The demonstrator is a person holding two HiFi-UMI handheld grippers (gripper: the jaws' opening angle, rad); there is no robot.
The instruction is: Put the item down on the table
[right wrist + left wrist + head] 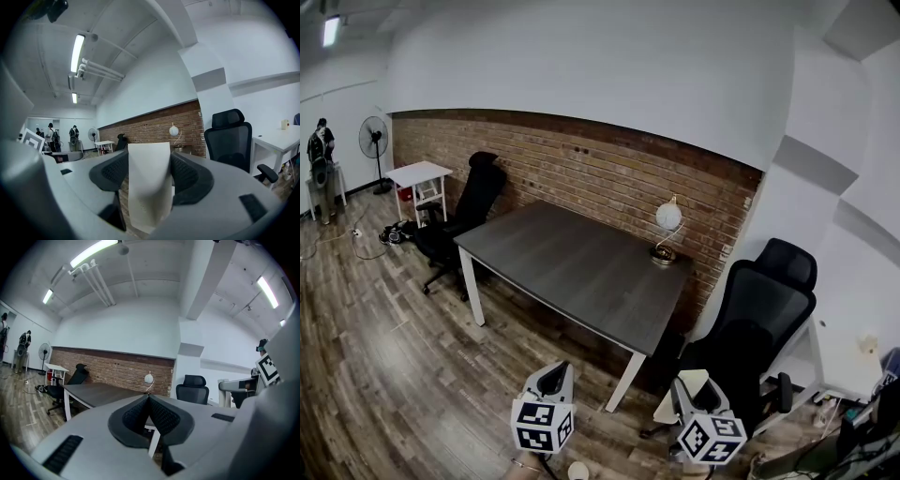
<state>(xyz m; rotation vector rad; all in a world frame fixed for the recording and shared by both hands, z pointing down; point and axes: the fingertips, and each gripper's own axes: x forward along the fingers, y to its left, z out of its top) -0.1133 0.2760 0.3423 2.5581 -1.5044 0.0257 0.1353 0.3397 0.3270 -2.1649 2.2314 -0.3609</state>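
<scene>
A wood-plank floor point(375, 375) runs up to a brick wall point(581, 173). A dark grey table point(572, 267) stands against the wall, ahead of both claws and well apart from them. A round white lamp point(667, 217) sits at the table's far edge, forward of the right claw point(149, 161). That claw is clamped on a pale flat item point(147, 187), with its dark pads point(187, 176) pressing on either side (the item stands upright between them and sticks out past the tips). The item hangs in the air, short of the table and not touching it. The left claw point(148, 398) is empty, its jaws meeting tip to tip. A black mesh chair point(764, 305) stands just beyond the right claw, to its right. Another black chair point(469, 202) is far ahead of the left claw, at the table's left end.
</scene>
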